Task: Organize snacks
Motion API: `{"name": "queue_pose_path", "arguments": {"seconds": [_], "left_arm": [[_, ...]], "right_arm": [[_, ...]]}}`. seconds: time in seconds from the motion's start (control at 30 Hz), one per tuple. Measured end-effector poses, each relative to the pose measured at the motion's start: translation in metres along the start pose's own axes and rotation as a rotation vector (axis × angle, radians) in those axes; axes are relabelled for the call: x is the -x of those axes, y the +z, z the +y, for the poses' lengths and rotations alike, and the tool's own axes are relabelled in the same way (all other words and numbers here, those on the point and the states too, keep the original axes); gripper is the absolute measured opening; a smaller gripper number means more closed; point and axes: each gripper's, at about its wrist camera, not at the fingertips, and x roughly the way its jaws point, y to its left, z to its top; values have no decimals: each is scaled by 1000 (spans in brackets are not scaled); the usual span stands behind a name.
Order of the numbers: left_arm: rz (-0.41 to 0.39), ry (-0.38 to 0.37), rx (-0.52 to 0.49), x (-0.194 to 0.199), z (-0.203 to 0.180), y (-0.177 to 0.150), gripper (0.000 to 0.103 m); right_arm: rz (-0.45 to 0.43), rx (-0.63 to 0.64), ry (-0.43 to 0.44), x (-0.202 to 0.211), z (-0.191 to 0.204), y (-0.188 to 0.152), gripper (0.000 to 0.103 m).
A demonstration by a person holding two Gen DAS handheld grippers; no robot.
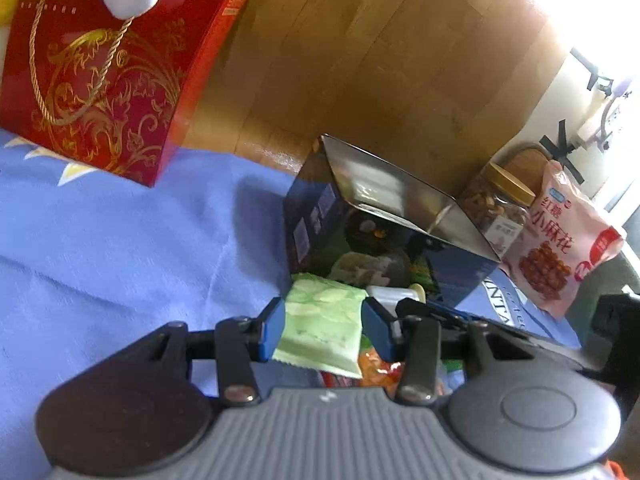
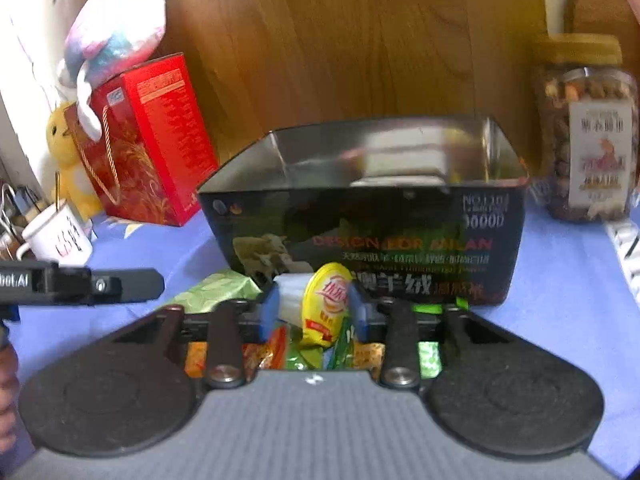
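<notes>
The left tongs (image 1: 324, 326) pinch a green packet (image 1: 320, 332), light, soft and crinkly, best held by its flat middle. The right tongs (image 2: 314, 310) grip a yellow cup (image 2: 326, 308), slick and crushable, just before the box (image 2: 360, 236) on the table (image 2: 560, 280).

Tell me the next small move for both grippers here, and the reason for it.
Probably lift both and carry them forward over the dark open box. The left gripper appears shut on a green snack packet, and the right gripper on a yellow-lidded jelly cup. Both sit just short of the box's near wall, with more wrapped snacks below.
</notes>
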Motion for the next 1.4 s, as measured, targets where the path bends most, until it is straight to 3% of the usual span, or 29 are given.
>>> {"name": "queue_pose_path", "arguments": {"seconds": [0.13, 0.3, 0.43, 0.53, 0.67, 0.77, 0.87, 1.07, 1.2, 1.3, 1.4], "left_arm": [[0, -7, 2, 4, 2, -5, 43], [-4, -11, -15, 14, 5, -7, 43], [-29, -22, -8, 38, 5, -19, 43], [-38, -42, -1, 60, 9, -32, 43], [0, -60, 3, 76, 12, -53, 43], [25, -68, -1, 83, 8, -69, 43], [47, -76, -8, 86, 3, -79, 43], [106, -158, -3, 94, -7, -105, 43], [133, -195, 1, 104, -10, -124, 50], [143, -216, 22, 112, -8, -132, 52], [154, -241, 33, 114, -11, -139, 55]], "right_arm": [[-22, -128, 55, 16, -17, -5, 8], [-95, -256, 149, 51, -20, -5, 5], [-121, -204, 270, 87, 8, -13, 5], [-66, -103, 327, 105, 35, -35, 5], [19, -24, 345, 105, 60, -73, 3], [35, -16, 330, 100, 64, -89, 3], [62, -33, 323, 100, 61, -95, 8], [-30, -26, 320, 141, 37, -99, 18], [-22, 117, 397, 167, 33, -114, 36], [29, 272, 390, 176, 41, -129, 39], [74, 330, 373, 170, 49, -137, 41]]}}
